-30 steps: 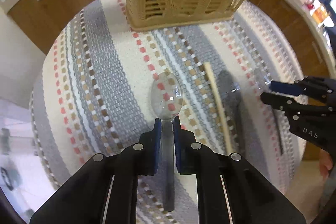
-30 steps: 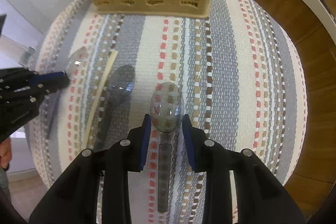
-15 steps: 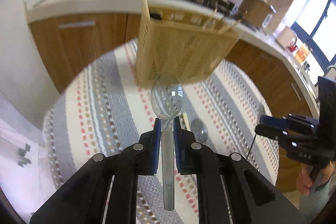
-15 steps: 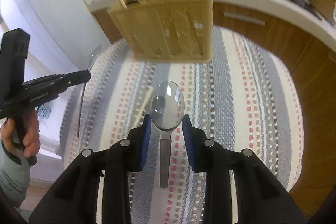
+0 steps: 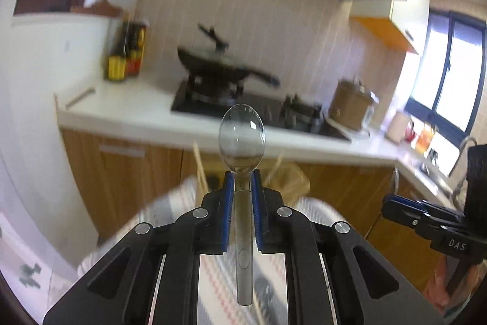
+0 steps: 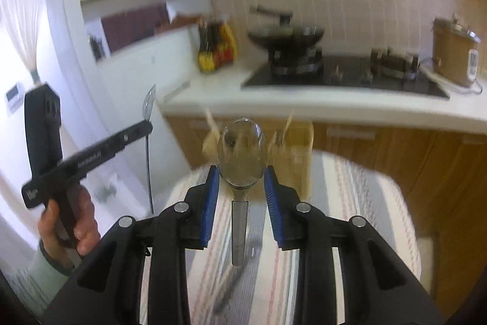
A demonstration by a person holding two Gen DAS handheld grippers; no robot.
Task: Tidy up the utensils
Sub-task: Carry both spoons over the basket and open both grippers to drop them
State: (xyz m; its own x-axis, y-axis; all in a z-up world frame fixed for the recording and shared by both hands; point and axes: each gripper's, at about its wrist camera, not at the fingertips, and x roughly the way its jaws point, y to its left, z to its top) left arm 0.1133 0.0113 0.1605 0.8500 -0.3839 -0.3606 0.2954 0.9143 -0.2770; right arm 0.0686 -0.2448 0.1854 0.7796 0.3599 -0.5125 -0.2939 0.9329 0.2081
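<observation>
1. Landmark = woven basket [image 6: 292, 154]: tan slatted utensil holder, blurred, standing on the striped cloth [image 6: 365, 203] that covers the tabletop. Thin wooden sticks [image 6: 210, 118] poke up out of it; rest of contents too blurred to tell.
2. Left gripper [image 5: 242, 181]: blue pads pressed onto the neck of a clear plastic spoon [image 5: 242, 139]. Bowl up and upright, handle running back between the fingers, held in the air above and in front of the basket.
3. Right gripper [image 6: 240, 181]: pads look spread wider than the neck of the second clear spoon [image 6: 242, 154], which sits between them bowl up, directly in front of the basket. Actual contact can't be made out, so can't tell if it is pinching.
4. Right wrist view: left gripper is well left of the basket, its spoon seen edge-on, a hand [image 6: 70, 221] around its grip.
5. Dark utensil [image 6: 231, 285] lies on the cloth nearer than the basket, blurred.
6. Writing: "DAS" in white on the right gripper body in left wrist view. White text on the left gripper body in right wrist view not readable.
7. Behind the basket: counter w/ hob, black wok [image 6: 286, 35], yellow-red bottles [image 6: 216, 47], brown cooker [image 6: 455, 54].
</observation>
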